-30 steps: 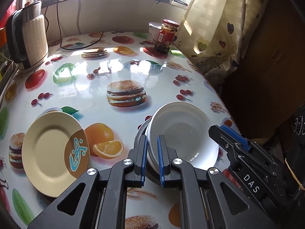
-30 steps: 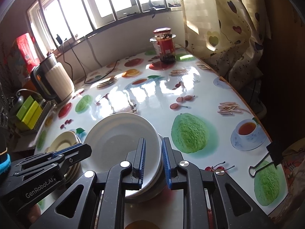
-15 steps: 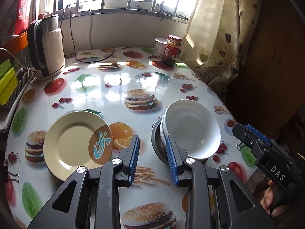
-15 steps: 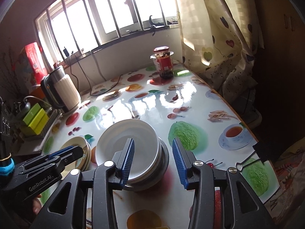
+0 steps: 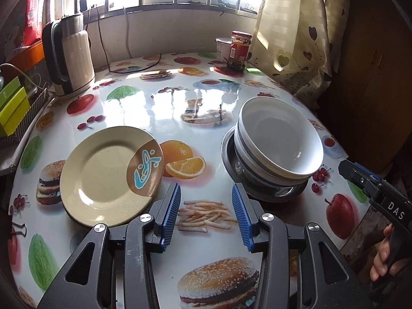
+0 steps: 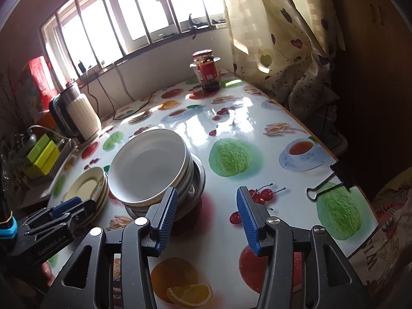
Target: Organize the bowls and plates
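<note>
I held both sets of tongs spread and empty above the counter: left tongs, right tongs. The white bowl stack sat tilted in a metal dish; the plate stack lay well apart to its left. I judged the lean the main hazard: a nudge on the rim could slide the bowls off on the glossy surface.
</note>
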The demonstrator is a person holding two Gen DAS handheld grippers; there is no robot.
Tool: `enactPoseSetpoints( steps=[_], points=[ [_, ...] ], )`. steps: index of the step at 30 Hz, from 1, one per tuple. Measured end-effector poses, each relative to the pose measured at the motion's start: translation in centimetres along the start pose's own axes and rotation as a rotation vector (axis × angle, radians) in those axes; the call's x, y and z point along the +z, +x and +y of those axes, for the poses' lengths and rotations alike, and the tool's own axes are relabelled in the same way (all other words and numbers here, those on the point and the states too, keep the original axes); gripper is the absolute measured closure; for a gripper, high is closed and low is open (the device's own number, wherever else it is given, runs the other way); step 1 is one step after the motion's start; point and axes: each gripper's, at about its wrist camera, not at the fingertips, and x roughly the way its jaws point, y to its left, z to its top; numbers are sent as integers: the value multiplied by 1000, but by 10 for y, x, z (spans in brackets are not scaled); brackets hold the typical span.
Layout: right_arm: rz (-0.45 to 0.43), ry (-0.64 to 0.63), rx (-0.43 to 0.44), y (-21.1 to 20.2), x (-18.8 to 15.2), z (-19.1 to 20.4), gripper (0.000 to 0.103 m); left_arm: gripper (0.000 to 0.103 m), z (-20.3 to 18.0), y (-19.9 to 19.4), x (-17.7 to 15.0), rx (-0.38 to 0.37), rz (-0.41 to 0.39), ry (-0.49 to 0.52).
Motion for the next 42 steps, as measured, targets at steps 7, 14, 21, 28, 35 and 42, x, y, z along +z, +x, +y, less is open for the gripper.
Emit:
enactPoseSetpoints(
  steps=[7,14,21,28,35,42],
  points=[
    [33,32,11,20,-8,-17,55,60,0,15,1,-23,12,-14],
    [47,49,36,38,-7,-23,49,60,5,27,9,-57,23,-70],
    [65,60,73,51,-5,-26,49,60,4,39,13,-80,46,-90],
    [76,46,99,64,-1,-22,49,60,6,48,16,-107,57,-128],
    [77,74,133,73,4,-27,49,60,11,56,19,-139,56,-170],
    [98,128,241,77,5,-36,68,69,2,57,21,-145,55,-143]
  ],
)
